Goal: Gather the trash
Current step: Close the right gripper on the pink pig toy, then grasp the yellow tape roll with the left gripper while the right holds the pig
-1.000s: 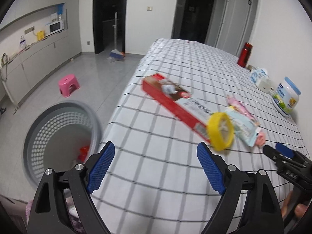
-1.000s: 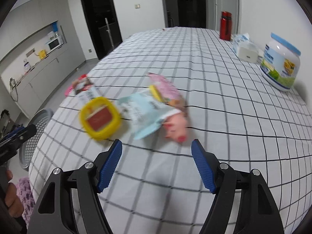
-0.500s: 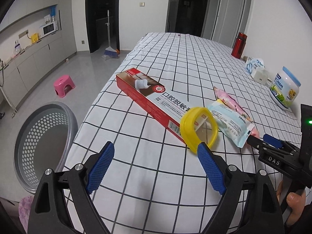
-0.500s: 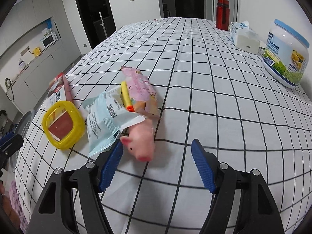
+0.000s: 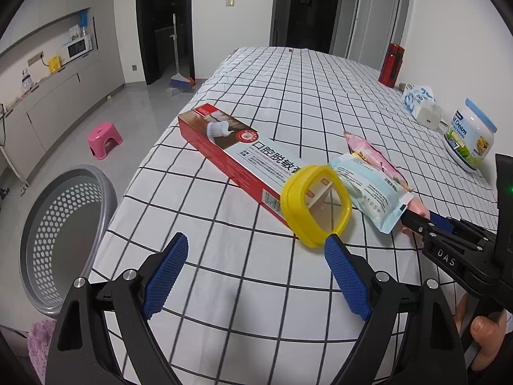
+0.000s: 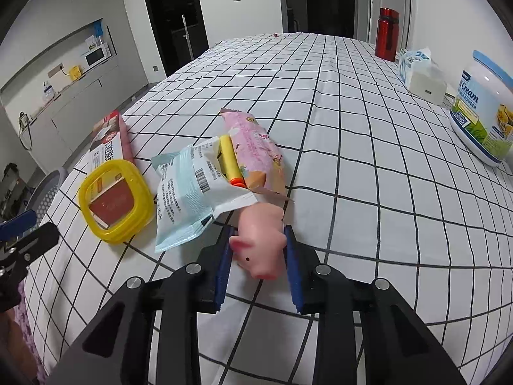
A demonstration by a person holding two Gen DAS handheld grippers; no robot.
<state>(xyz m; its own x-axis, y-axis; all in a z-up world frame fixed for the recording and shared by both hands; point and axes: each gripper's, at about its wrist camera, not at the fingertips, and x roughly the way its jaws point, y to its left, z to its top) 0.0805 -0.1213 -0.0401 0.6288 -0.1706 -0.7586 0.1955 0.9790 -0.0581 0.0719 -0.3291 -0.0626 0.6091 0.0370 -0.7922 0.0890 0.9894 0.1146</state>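
We see the right gripper, jaws just closed, clamping pink pig toy, snout toward camera, lengthwise between pads; left gripper wide, empty.

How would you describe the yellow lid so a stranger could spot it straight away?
On the checked tablecloth, find the litter near the edge above the grey basket. The yellow lid leans on the long red box, left of the pale blue packet: the only squarish yellow ring.
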